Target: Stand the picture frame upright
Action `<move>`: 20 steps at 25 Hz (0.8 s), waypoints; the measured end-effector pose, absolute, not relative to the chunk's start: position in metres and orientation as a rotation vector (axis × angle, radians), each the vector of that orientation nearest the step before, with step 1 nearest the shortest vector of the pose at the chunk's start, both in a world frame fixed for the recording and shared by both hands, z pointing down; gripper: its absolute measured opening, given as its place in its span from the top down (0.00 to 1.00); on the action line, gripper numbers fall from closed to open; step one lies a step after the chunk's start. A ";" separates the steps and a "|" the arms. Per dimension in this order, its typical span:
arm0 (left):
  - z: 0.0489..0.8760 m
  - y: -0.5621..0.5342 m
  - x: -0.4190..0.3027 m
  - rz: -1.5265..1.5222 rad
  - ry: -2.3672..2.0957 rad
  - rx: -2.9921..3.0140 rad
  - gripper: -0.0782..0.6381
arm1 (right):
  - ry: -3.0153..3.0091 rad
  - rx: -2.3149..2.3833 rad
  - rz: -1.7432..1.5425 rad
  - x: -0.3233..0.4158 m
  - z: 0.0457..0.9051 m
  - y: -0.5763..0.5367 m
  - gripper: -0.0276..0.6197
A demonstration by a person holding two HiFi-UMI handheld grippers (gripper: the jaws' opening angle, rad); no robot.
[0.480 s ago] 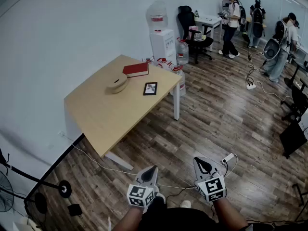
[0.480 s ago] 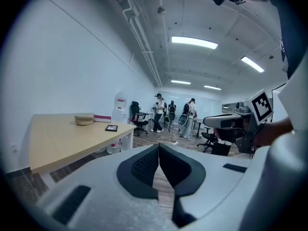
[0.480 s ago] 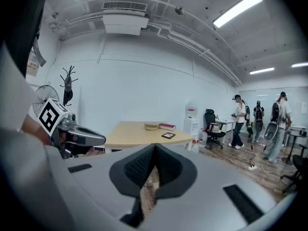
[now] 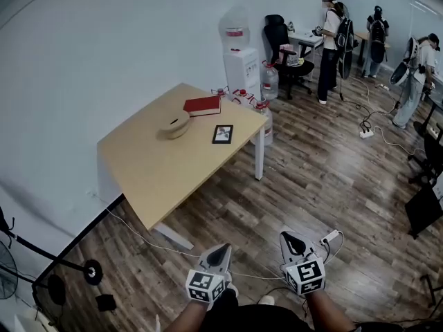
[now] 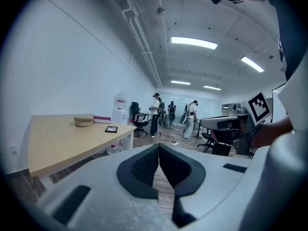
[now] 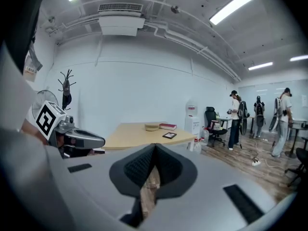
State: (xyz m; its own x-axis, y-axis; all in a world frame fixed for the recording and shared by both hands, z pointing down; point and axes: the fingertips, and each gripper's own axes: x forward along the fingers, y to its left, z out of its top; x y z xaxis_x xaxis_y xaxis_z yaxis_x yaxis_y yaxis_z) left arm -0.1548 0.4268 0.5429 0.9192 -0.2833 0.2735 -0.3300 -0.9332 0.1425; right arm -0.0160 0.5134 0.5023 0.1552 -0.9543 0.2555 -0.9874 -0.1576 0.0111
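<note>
Lying flat, face up on table (image 4: 159, 175): picture frame (image 4: 222, 134), long axis unclear; left gripper (image 4: 222, 247) and right gripper (image 4: 288, 236) jaws together, empty, well apart from it.

Both forearms reach forward at the bottom of the head view. The left hand-held gripper (image 4: 216, 254) points ahead, jaws pressed together, empty. The right hand-held gripper (image 4: 293, 242) sits just beside it, jaws together too, nothing between them.

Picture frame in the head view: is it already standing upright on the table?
No, the picture frame lies flat on the table, close to its far corner.
</note>
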 end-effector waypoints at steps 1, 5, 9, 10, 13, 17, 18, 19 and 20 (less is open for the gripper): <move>0.543 0.420 -0.154 0.369 -0.470 2.893 0.88 | -1.917 2.262 0.288 -0.013 0.502 0.507 0.94; 0.543 0.385 -0.152 0.364 -0.490 2.891 0.88 | -1.924 2.270 0.290 -0.006 0.501 0.471 0.94; 0.541 0.335 -0.146 0.359 -0.507 2.894 0.88 | -1.935 2.258 0.293 0.000 0.499 0.420 0.94; 0.540 0.322 -0.144 0.359 -0.505 2.896 0.88 | -1.938 2.256 0.292 0.001 0.498 0.405 0.94; 0.537 0.283 -0.141 0.359 -0.492 2.905 0.88 | -1.945 2.245 0.314 0.001 0.497 0.364 0.94; 0.533 0.238 -0.139 0.355 -0.474 2.920 0.88 | -1.932 2.249 0.327 0.002 0.502 0.318 0.94; 0.533 0.227 -0.140 0.359 -0.469 2.922 0.88 | -1.926 2.251 0.326 0.002 0.502 0.306 0.94; 0.534 0.215 -0.141 0.367 -0.466 2.924 0.88 | -1.921 2.252 0.330 0.001 0.503 0.295 0.94; 0.536 0.203 -0.142 0.375 -0.463 2.924 0.88 | -1.916 2.255 0.337 0.000 0.504 0.285 0.94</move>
State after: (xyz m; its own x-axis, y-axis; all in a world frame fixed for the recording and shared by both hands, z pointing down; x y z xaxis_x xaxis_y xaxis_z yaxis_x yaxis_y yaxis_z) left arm -0.1423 0.2035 0.5355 0.9207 -0.2827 0.2692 -0.3221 -0.9397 0.1147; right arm -0.0003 0.2851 0.5042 0.1527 -0.9493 0.2747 -0.9861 -0.1648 -0.0213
